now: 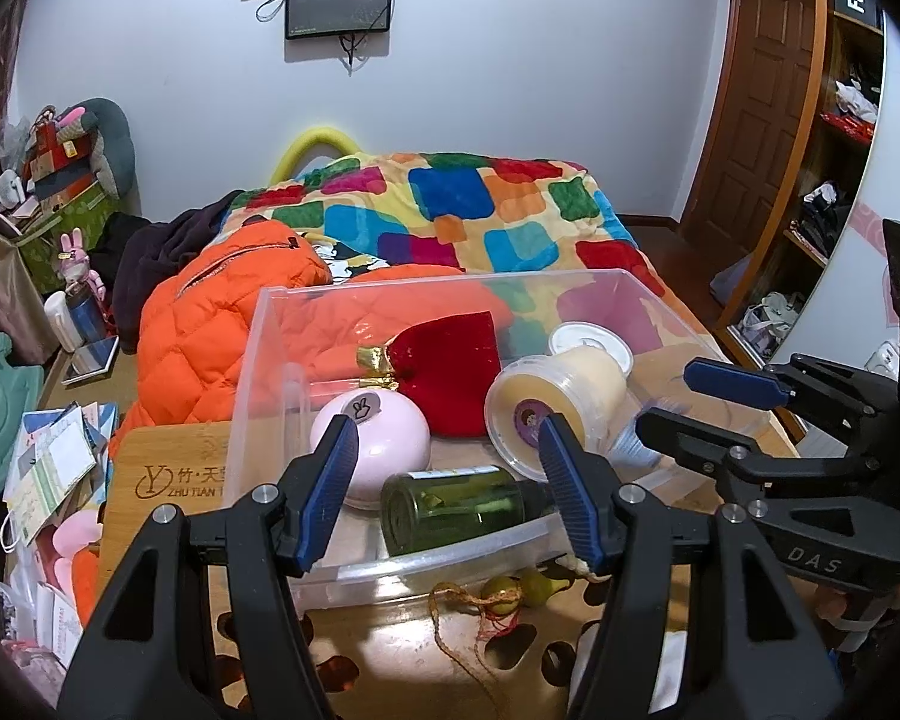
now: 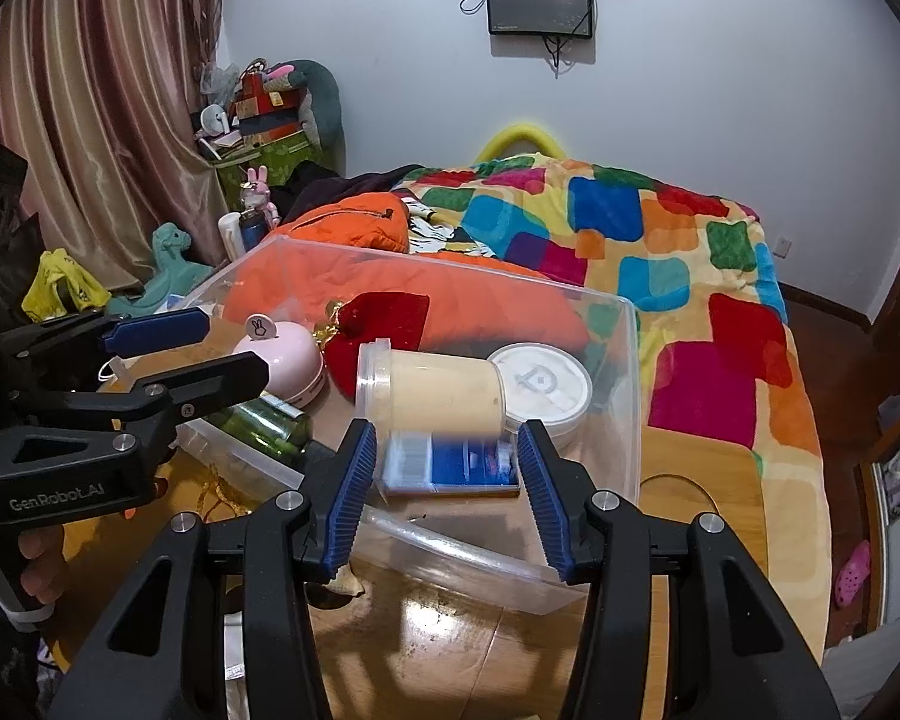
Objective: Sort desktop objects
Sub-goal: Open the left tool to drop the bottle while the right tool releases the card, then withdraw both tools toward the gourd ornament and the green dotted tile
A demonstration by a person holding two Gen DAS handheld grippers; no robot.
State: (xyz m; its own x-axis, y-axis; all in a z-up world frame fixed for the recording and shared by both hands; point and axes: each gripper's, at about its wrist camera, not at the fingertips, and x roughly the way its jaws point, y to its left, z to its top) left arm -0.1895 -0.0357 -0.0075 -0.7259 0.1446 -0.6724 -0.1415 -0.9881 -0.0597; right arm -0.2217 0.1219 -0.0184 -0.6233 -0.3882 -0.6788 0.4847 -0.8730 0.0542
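Observation:
A clear plastic bin [image 1: 252,372] [image 2: 633,396] sits on the wooden table. In it lie a green glass bottle [image 1: 456,504] [image 2: 264,426], a pink round gadget [image 1: 384,438] [image 2: 291,360], a red velvet pouch [image 1: 450,372] [image 2: 384,324], a cream-filled jar on its side [image 1: 552,408] [image 2: 438,396], a white round lid [image 1: 591,342] [image 2: 543,384] and a blurred blue box [image 2: 456,462]. My left gripper [image 1: 450,492] is open over the bin's near wall, empty. My right gripper [image 2: 444,492] is open above the blue box, which looks free between its jaws.
A gourd charm with a gold cord [image 1: 510,594] lies on the table [image 2: 450,648] in front of the bin. A bed with an orange jacket [image 1: 210,324] and a colourful blanket [image 1: 480,210] lies behind. Clutter and papers [image 1: 48,462] are at the left.

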